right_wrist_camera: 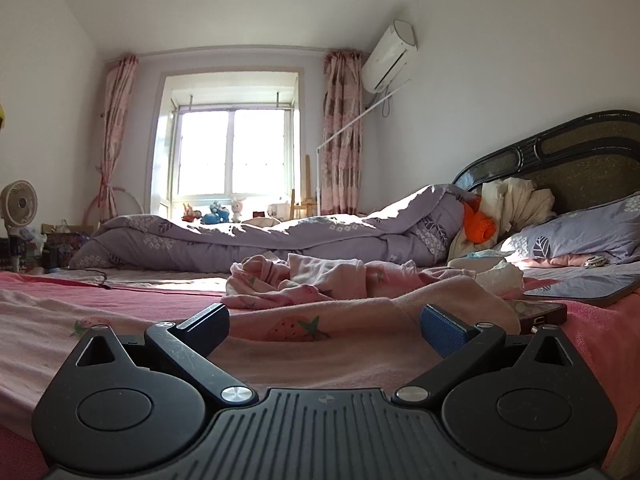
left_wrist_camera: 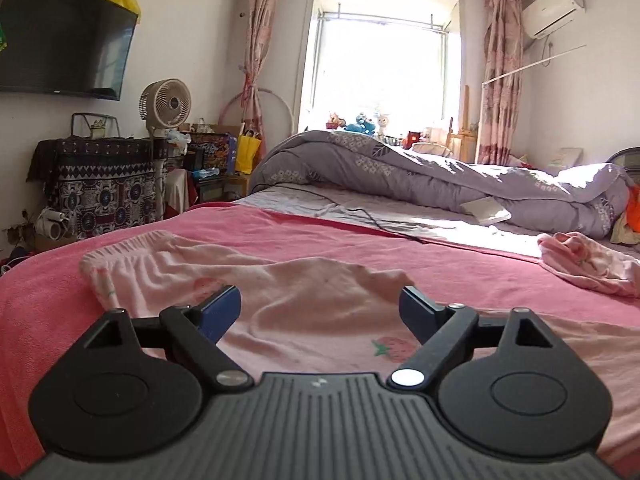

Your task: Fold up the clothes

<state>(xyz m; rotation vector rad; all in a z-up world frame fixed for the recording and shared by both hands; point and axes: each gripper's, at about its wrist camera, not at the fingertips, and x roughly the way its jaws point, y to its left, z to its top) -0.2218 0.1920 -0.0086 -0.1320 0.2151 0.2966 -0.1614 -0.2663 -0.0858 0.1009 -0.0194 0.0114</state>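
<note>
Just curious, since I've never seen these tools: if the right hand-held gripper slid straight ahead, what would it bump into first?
Probably the raised fold of the pink strawberry garment lying between the open fingers of the right hand-held gripper; the crumpled pink clothes lie beyond. Depth is uncertain.

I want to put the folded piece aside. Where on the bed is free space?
Bare pink blanket lies between the spread pink garment and the crumpled garment. Crowded: toward the headboard, with a phone, pillow and clothes pile.

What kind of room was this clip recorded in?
A lived-in home bedroom. A bed with a dark headboard, a rolled purple quilt and a pillow fills it; pink clothes lie on the pink blanket, with curtains framing the window.
</note>
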